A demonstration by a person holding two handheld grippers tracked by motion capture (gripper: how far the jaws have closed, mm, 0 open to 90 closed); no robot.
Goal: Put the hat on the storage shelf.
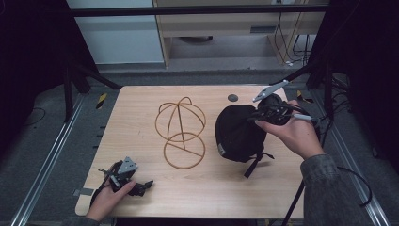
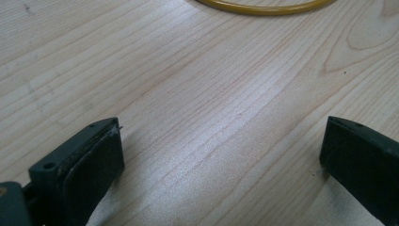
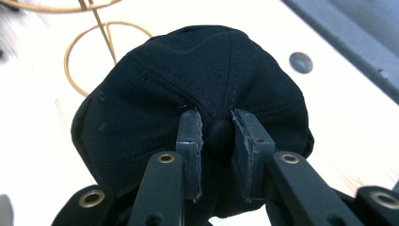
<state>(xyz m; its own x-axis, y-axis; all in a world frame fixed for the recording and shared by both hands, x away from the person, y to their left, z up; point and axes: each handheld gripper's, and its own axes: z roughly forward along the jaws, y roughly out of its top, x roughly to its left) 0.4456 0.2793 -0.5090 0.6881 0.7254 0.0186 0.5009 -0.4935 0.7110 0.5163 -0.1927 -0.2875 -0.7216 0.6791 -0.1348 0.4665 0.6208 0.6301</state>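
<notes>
Black cap [image 3: 155, 94] in right gripper [image 3: 219, 136], crown-pinched.

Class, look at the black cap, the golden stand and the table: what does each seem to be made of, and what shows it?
Black cap: woven fabric, matte, with stitched seams and eyelets; the right hand-held gripper pinches its top button.
Golden stand: thin bent wire, probably metal, with a glossy gold finish.
Table: wood or wood-look laminate, pale, with visible grain.

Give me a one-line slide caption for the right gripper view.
Right tool pinches the top button of a black cap on the wooden table, wire hat stand behind.
</notes>
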